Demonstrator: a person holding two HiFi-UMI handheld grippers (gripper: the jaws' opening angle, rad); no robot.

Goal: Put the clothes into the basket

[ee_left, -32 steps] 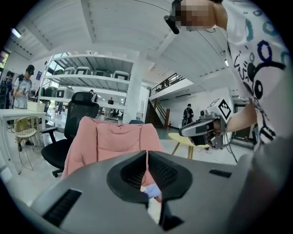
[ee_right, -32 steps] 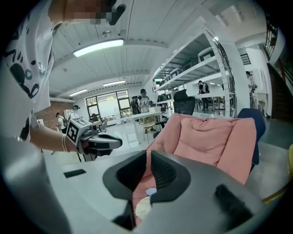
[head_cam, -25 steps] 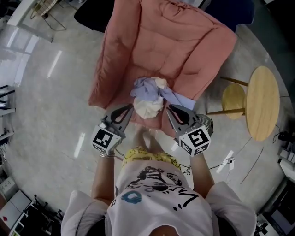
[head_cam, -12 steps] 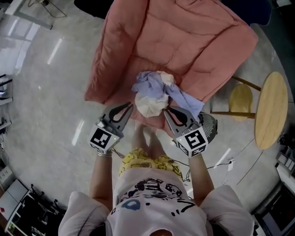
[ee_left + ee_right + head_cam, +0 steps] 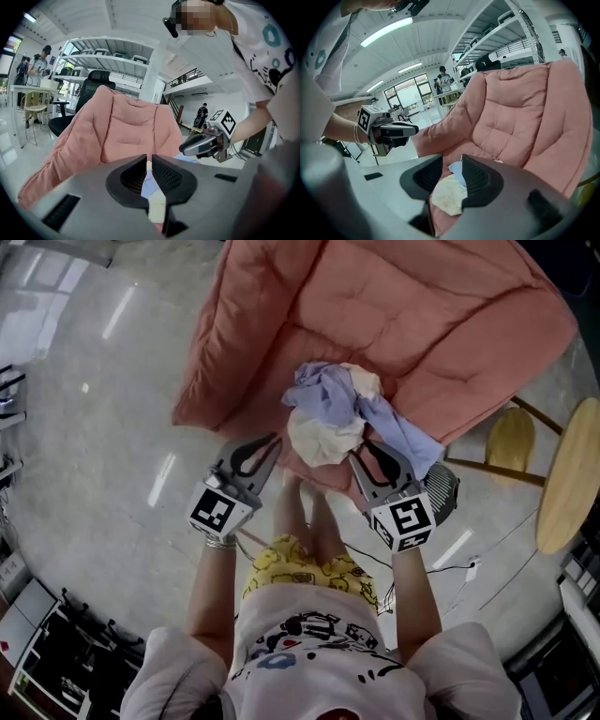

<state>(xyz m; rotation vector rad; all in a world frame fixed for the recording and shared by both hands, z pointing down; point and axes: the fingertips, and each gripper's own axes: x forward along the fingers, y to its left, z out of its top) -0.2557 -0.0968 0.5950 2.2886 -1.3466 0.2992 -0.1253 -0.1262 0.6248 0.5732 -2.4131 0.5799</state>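
A bundle of clothes (image 5: pixel 333 413), lavender and cream, lies on the seat of a pink padded chair (image 5: pixel 375 315). My left gripper (image 5: pixel 273 442) points at the bundle from its left and its jaws are shut with nothing in them. My right gripper (image 5: pixel 366 452) sits at the bundle's right, beside a trailing lavender end. Its jaws are opening, and the pads press on nothing. In the right gripper view the cream cloth (image 5: pixel 447 197) shows through the gap of the right gripper (image 5: pixel 452 161). In the left gripper view the left gripper (image 5: pixel 149 159) has cloth (image 5: pixel 157 199) just beyond it.
A dark round mesh thing (image 5: pixel 442 491) stands on the floor by the right gripper. A round wooden table (image 5: pixel 572 474) and a wooden stool (image 5: pixel 511 437) stand at the right. Cables (image 5: pixel 469 568) run over the glossy floor. Shelves and people are far behind.
Both grippers have sunk toward the chair seat. The right gripper's jaws, shut before, now stand apart. The bundle stays on the seat.
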